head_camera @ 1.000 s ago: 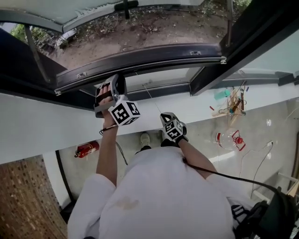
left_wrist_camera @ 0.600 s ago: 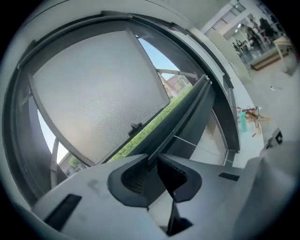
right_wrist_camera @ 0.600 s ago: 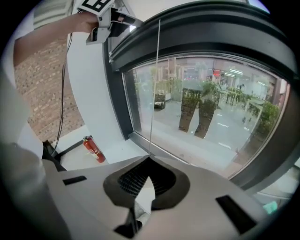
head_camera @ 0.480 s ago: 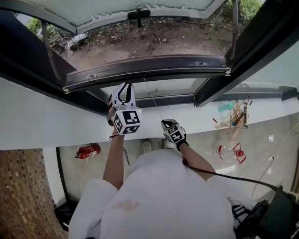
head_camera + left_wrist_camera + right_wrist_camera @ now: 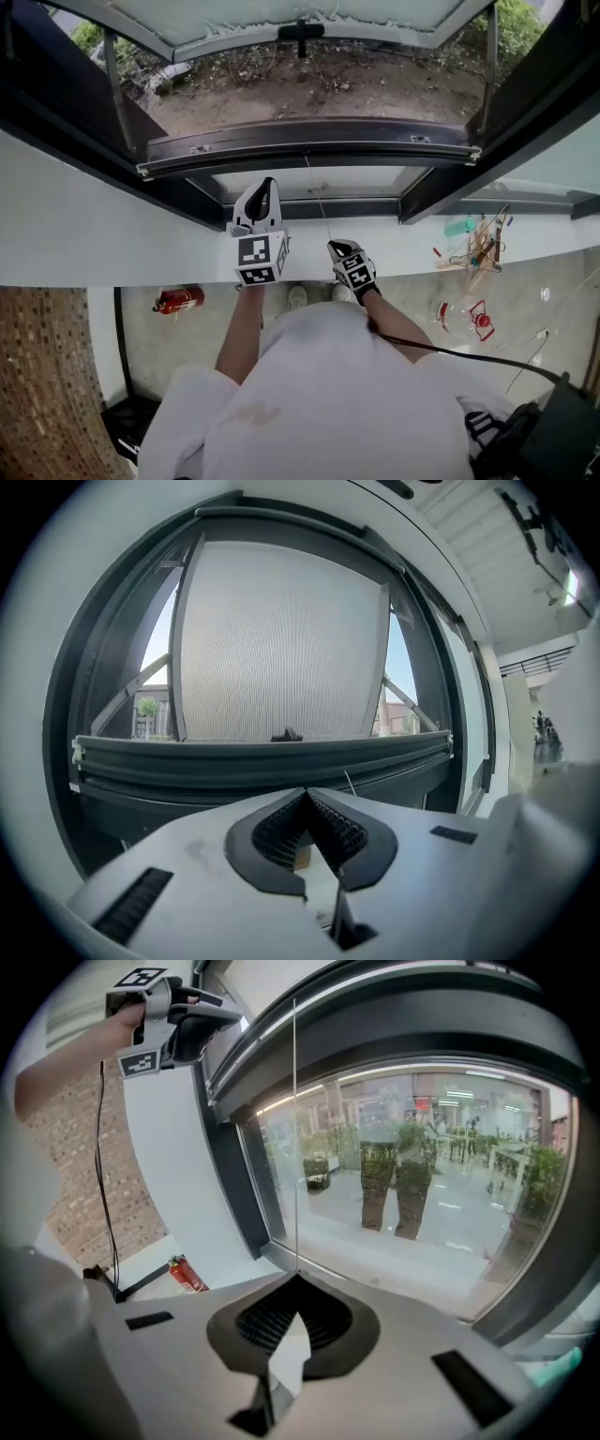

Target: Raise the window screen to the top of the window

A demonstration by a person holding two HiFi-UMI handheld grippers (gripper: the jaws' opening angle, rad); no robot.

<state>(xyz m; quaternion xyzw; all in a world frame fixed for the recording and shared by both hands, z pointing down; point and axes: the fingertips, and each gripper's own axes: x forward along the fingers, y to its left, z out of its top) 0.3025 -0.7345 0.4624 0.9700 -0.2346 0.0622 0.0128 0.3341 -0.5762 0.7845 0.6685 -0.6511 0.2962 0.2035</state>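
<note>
The window screen [image 5: 281, 649] is a grey mesh panel ending in a dark bottom bar [image 5: 262, 757] [image 5: 309, 148] with a small handle [image 5: 286, 735]. A thin pull cord [image 5: 294, 1129] [image 5: 317, 197] hangs from that bar down to my right gripper [image 5: 297, 1279] [image 5: 335, 246], which is shut on it just below the sill. My left gripper [image 5: 307, 792] [image 5: 267, 186] points at the bar from a little below it, shut with nothing between its pads. It also shows at the top left of the right gripper view [image 5: 173, 1021].
A white sill [image 5: 112, 234] runs under the window's dark frame [image 5: 441, 183]. Below it are a red fire extinguisher [image 5: 176, 300] [image 5: 187, 1274], a brick wall [image 5: 47, 375] at left and small clutter on the floor at right [image 5: 473, 246]. A black cable trails from the right hand.
My left gripper has rolled upright, risen towards the bottom bar and shut its jaws. The right gripper has shifted a little while still holding the cord.
</note>
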